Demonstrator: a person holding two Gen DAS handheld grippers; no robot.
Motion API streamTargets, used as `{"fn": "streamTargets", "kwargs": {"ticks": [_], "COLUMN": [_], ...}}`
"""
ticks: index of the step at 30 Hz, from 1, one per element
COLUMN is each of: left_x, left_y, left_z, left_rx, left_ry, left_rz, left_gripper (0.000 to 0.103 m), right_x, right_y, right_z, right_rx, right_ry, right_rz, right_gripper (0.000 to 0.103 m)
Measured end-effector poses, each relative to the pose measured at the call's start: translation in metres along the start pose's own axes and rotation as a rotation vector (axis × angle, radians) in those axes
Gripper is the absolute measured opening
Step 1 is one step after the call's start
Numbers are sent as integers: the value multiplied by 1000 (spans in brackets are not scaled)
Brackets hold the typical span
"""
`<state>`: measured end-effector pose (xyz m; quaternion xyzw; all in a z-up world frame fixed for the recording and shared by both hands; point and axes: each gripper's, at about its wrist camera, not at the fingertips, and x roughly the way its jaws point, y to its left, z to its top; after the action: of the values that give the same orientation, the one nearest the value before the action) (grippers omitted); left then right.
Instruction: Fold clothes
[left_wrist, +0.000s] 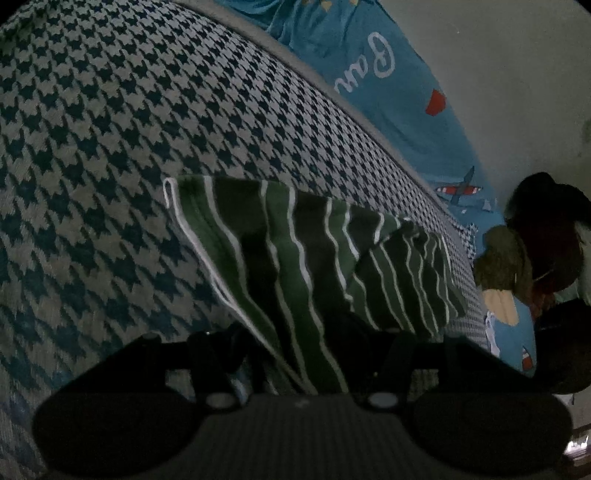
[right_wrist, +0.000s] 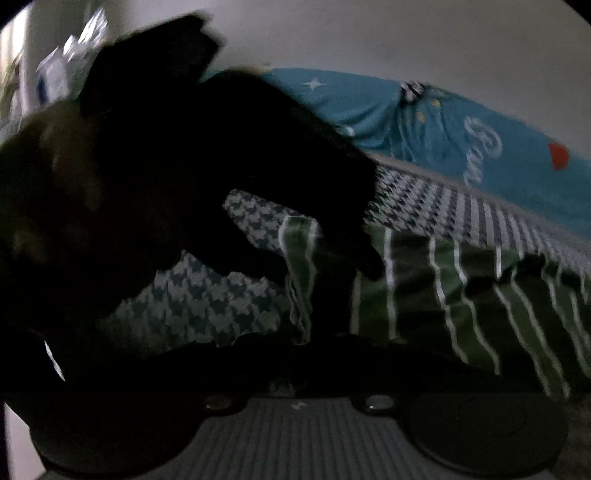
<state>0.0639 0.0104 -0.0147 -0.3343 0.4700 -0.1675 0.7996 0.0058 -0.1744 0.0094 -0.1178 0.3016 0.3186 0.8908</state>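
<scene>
Left wrist view: the green striped garment (left_wrist: 295, 258) lies on the checked blanket (left_wrist: 92, 147), its near edge running into the left gripper (left_wrist: 303, 354), which seems pinched on it.
Right wrist view: the right gripper (right_wrist: 295, 347) is too dark to tell.
Handling: soft, light, limp; take hold at hem corners.
</scene>
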Motion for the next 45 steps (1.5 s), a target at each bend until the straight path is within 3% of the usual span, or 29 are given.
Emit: {"fn": "streamTargets", "kwargs": {"ticks": [2, 3, 4, 8, 14, 20, 24, 26, 32, 45], "left_x": [1, 1, 1, 4, 11, 19, 21, 18, 6, -46], "left_y": [2, 3, 3, 4, 7, 9, 6, 3, -13, -7], "left_z": [3, 4, 6, 12, 24, 31, 29, 26, 24, 37], "left_rx": [-8, -13, -11, -23, -52, -57, -38, -20, 41, 104], "left_ry": [-15, -25, -36, -59, -85, -111, -139, -166, -243, -286], "left_rz": [-4, 0, 12, 15, 12, 29, 60, 67, 105, 180], "left_gripper": [61, 72, 75, 76, 76, 47, 14, 8, 7, 7], "right_x": [-2, -4, -5, -3, -10, -5, -2, 0, 1, 10], "right_y": [-13, -19, -24, -33, -29, -33, -29, -27, -21, 7], "right_z": [5, 7, 7, 12, 9, 15, 15, 15, 20, 47], "right_rx": [75, 108, 137, 224, 252, 249, 240, 236, 226, 239], "right_ry": [2, 0, -4, -18, -28, -15, 0, 8, 4, -28], "right_rz": [38, 53, 65, 108, 125, 134, 148, 156, 164, 262], "right_gripper": [10, 10, 10, 10, 10, 10, 10, 10, 10, 10]}}
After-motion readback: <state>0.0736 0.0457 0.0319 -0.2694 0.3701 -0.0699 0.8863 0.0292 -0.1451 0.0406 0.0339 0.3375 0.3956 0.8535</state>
